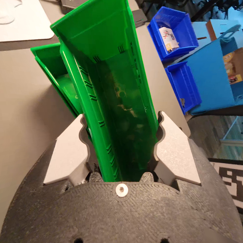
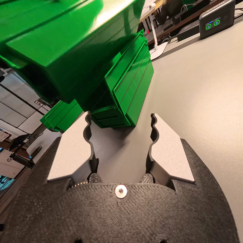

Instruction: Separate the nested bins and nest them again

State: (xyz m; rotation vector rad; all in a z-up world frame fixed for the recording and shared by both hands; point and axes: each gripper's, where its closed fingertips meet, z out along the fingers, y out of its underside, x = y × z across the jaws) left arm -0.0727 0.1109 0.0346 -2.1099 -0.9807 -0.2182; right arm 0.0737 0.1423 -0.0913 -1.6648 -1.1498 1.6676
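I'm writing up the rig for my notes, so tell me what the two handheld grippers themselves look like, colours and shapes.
Both look alike. The left gripper and right gripper each have a rough black, layered-texture plastic body with a silver hex screw at centre, and two pale grey wedge-shaped fingers with dark, wavy inner edges. No cables or sleeves show.

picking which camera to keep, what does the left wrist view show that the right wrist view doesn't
Left wrist view only: the inside of the lifted green bin between the left gripper fingers, two blue bins and a blue box.

Right wrist view only: the open, empty right gripper, a power station, that bin's underside.

Both: green bins, the grey table.
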